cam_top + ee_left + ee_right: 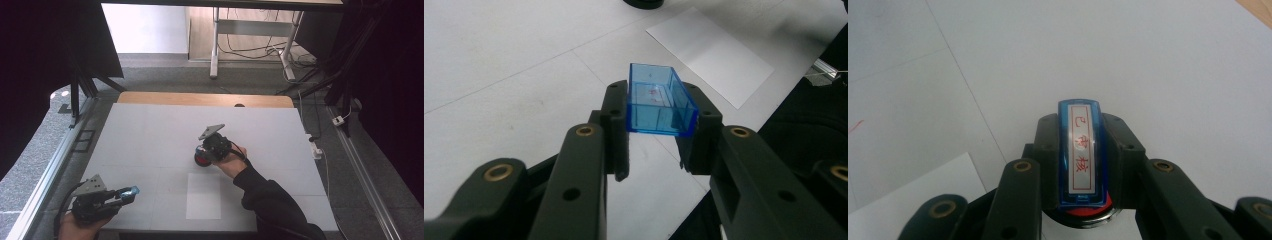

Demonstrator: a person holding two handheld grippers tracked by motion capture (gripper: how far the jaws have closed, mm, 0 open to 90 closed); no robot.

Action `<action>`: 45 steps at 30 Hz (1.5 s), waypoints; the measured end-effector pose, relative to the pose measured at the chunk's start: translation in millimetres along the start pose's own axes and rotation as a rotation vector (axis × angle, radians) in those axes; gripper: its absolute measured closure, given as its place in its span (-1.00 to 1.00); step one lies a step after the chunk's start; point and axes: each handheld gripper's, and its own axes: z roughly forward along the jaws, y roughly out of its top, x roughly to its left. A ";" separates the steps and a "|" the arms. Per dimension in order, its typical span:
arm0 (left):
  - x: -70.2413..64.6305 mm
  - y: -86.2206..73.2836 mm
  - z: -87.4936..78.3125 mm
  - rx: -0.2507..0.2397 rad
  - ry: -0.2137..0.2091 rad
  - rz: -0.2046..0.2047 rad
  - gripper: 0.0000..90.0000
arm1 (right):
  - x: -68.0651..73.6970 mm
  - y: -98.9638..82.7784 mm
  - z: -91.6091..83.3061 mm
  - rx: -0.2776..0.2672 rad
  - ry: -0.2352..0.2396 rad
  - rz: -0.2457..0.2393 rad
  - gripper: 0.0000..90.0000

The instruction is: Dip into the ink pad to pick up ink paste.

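Observation:
My left gripper (127, 194) is at the table's near left corner, shut on a clear blue open box-shaped cap (132, 190). In the left gripper view the cap (659, 102) sits squeezed between the two black fingertips, open side up. Near the table's middle my right gripper (207, 152) points down and is shut on a narrow blue stamp (1081, 155) with a white label bearing red characters. Right under the stamp lies a round black ink pad with a red centre (1089, 212), also seen under the gripper in the high view as the ink pad (202, 160).
A white sheet of paper (203, 196) lies on the white table cover (150, 135) in front of the ink pad, and the sheet (711, 55) is beyond the cap. A dark sleeve (270, 205) reaches in from the bottom right. A wooden strip (200, 98) edges the far side.

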 end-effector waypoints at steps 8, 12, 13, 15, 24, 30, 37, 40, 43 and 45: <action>-0.1 0.1 0.4 0.003 0.002 0.000 0.52 | -3.5 0.0 2.9 0.005 0.017 0.034 0.59; -0.2 0.3 0.6 0.005 0.002 0.001 0.52 | -8.1 -2.2 3.0 -0.006 0.038 0.070 0.59; -0.3 0.3 0.6 0.005 0.002 0.001 0.52 | -9.5 -2.8 2.9 -0.006 0.046 0.082 0.59; -0.3 0.3 0.7 0.005 0.002 0.000 0.52 | -12.3 -4.4 3.3 -0.018 0.060 0.105 0.59; -0.1 0.4 0.9 0.006 0.001 0.000 0.52 | -19.0 -8.7 4.3 -0.044 0.096 0.165 0.59; -0.7 0.5 1.1 0.008 0.002 0.003 0.52 | -7.8 -4.6 3.9 -0.023 0.037 0.094 0.59; -1.0 0.5 0.9 0.010 0.003 0.006 0.52 | -0.7 -2.8 3.9 -0.012 -0.001 0.046 0.59; -0.7 0.2 0.9 0.010 0.001 0.005 0.52 | -7.2 -5.7 3.5 -0.027 0.033 0.095 0.59; -0.2 0.0 0.6 0.008 0.000 0.001 0.52 | -11.9 -7.9 3.5 -0.039 0.056 0.120 0.59; -0.2 0.1 0.5 0.007 -0.001 0.001 0.52 | -11.8 -8.3 3.4 -0.044 0.059 0.116 0.59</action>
